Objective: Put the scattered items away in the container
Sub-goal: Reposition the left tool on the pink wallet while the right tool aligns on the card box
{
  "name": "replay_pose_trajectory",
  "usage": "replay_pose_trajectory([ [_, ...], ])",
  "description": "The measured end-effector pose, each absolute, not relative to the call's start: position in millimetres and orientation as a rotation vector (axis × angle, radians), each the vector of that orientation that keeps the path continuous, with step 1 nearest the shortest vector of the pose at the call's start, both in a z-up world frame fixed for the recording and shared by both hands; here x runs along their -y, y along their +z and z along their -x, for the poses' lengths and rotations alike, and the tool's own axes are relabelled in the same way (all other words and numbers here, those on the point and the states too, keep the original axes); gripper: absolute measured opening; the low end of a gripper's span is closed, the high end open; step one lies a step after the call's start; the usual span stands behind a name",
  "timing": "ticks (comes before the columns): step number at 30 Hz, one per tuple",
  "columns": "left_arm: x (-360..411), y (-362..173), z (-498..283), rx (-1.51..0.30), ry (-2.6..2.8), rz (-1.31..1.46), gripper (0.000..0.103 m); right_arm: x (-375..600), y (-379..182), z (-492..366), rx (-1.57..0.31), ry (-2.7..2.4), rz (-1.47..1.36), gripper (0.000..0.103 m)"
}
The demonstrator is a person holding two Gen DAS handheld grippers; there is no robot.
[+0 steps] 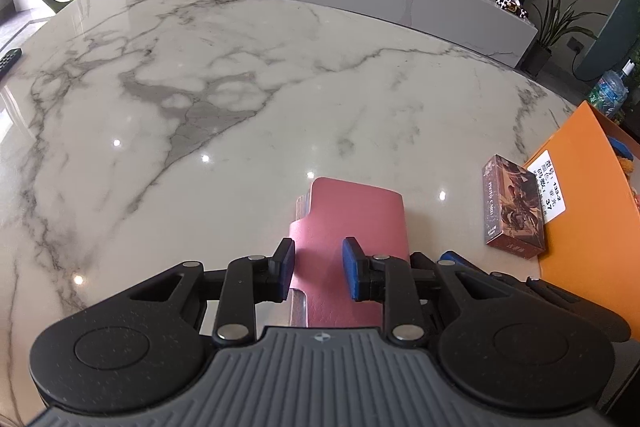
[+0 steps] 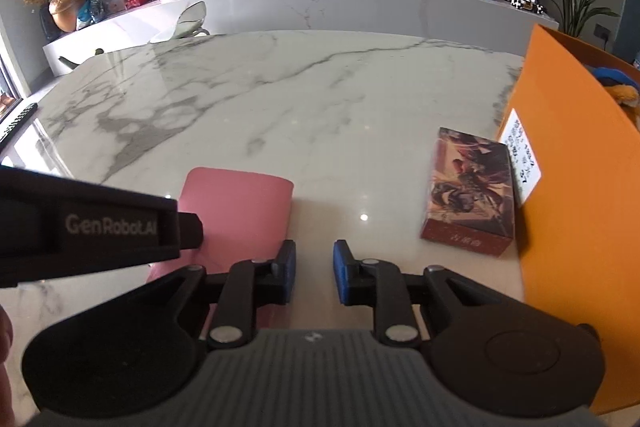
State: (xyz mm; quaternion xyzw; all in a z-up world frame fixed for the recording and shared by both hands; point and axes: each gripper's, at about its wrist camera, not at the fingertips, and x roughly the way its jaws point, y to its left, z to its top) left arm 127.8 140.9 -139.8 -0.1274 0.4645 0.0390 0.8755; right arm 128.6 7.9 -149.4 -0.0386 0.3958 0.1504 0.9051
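Pink leather wallet [image 1: 352, 223] is lying flat on the marble worktop [image 1: 200, 87], well left of the orange box [image 1: 588, 227], which I'm reading as the container. The left tool [image 1: 318, 267] is sitting over the wallet's near end, blue pads narrowed to a small gap; the wallet's strap and cover are showing in that gap, but whether the pads are actually pressing on it is not clear from here, so a grip can't be confirmed. The right tool [image 2: 314, 271] is hanging just right of the wallet, between it and the box, pads drawn to their narrowest, nothing between them, only bare marble showing below.

A printed card box [image 2: 470, 191] is lying right against the orange box's outer wall, next to its white label [image 2: 520, 151], still outside. Something blue and furry [image 2: 618, 83] is already sitting inside the orange box.

Step in hand, as I'm judging it: picking up the wallet with the left tool. Next move is calling for a firm pinch on the thin edge, a lift clear of the worktop, then carrying rightward over the card box and the orange wall before letting go. Risk: the flat wallet slipping out. The card box is remaining for the right tool, which needs opening first.
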Motion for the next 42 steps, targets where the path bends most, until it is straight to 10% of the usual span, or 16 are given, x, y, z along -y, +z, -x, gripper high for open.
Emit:
replay_pose_trajectory([
  [3, -141, -140, -126, -0.973, 0.079, 0.268, 0.031, -7, -145, -122, -0.759, 0.191, 0.125, 0.025],
  [6, -137, -140, -125, -0.974, 0.069, 0.267, 0.055, -2, -140, -117, -0.668, 0.068, 0.217, 0.062],
  [8, -135, -139, -124, -0.966, 0.065, 0.272, 0.059, 1, -138, -121, -0.656, 0.021, 0.24, 0.067],
  [42, -162, -145, -130, -0.944, 0.147, 0.301, 0.065, -10, -155, -156, -0.685, -0.098, 0.093, 0.098],
])
